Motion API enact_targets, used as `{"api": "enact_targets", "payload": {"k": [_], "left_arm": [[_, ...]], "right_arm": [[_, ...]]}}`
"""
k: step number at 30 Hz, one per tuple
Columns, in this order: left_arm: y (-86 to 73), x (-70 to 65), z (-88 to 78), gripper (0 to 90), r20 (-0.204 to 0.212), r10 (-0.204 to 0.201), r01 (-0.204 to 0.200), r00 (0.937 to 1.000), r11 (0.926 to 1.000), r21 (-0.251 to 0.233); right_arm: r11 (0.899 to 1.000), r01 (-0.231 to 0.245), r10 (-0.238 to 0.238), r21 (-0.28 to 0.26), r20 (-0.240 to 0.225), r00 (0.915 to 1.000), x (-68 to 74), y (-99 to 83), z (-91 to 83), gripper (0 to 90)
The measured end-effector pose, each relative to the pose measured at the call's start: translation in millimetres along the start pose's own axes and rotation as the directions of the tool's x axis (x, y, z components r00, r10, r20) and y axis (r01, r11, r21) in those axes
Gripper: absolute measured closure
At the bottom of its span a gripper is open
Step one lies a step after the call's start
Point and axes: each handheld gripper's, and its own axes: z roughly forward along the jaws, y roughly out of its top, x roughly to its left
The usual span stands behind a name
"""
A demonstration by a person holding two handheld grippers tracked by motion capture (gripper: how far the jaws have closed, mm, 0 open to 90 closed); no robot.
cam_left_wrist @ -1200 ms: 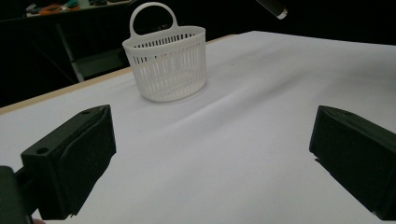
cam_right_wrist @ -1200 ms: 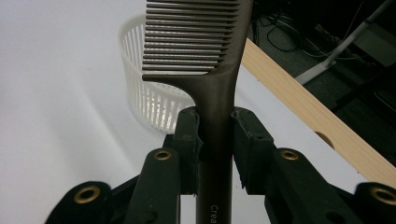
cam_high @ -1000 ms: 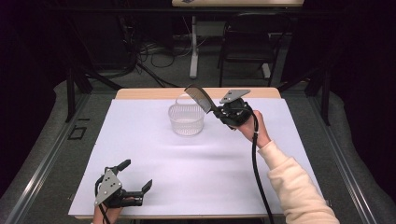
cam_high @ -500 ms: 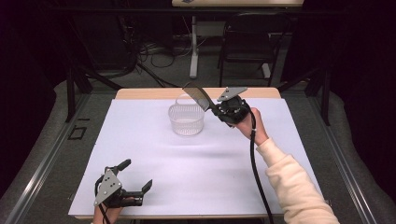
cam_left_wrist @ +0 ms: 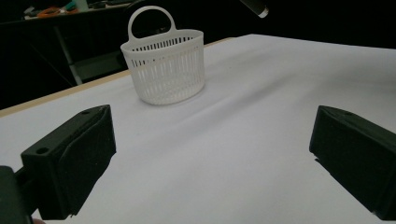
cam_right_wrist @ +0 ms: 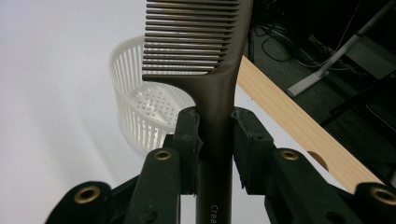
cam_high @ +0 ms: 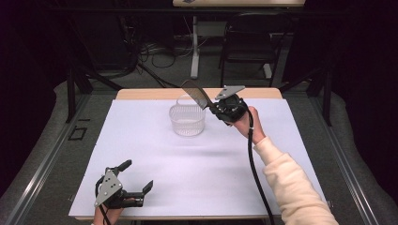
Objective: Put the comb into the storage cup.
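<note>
Just below the right tool [cam_high: 212, 106], a basket [cam_high: 187, 121] waits for the comb [cam_right_wrist: 205, 60] clamped by its handle, while the left tool [cam_high: 139, 179] is held wide, empty.

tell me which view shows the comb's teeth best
The right gripper view: the comb stands close up, its teeth countable, its handle clamped by the right tool. The high view shows the comb small and dark above the basket. The left gripper view catches just its tip.

White basket [cam_left_wrist: 164, 70] beyond open tool [cam_left_wrist: 210, 163]
</note>
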Motion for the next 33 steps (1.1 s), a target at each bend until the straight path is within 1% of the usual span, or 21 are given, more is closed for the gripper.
{"api": "enact_targets", "payload": {"k": [10,18,24,33], "left_arm": [[0.1,-0.1,-0.1,0.5,0.001,0.001,-0.001,1.0,1.0,0.0],[0.1,0.0,0.0,0.4,0.0,0.002,-0.002,1.0,1.0,-0.001],[0.0,0.3,-0.2,0.4,0.0,0.003,-0.003,1.0,1.0,-0.003],[0.0,0.5,-0.5,0.4,-0.004,-0.001,0.001,1.0,1.0,-0.006]], "right_arm": [[0.999,-0.008,0.008,-0.032,0.007,0.9999,1.9,5.3,5.7,72.8],[0.999,-0.009,0.009,-0.044,0.007,0.9999,1.7,7.9,10.3,72.8],[0.998,-0.006,0.007,-0.061,0.024,0.9997,2.6,9.4,13.4,72.8],[0.996,-0.008,0.011,-0.084,0.029,0.9995,3.0,14.4,18.1,72.8]]}}
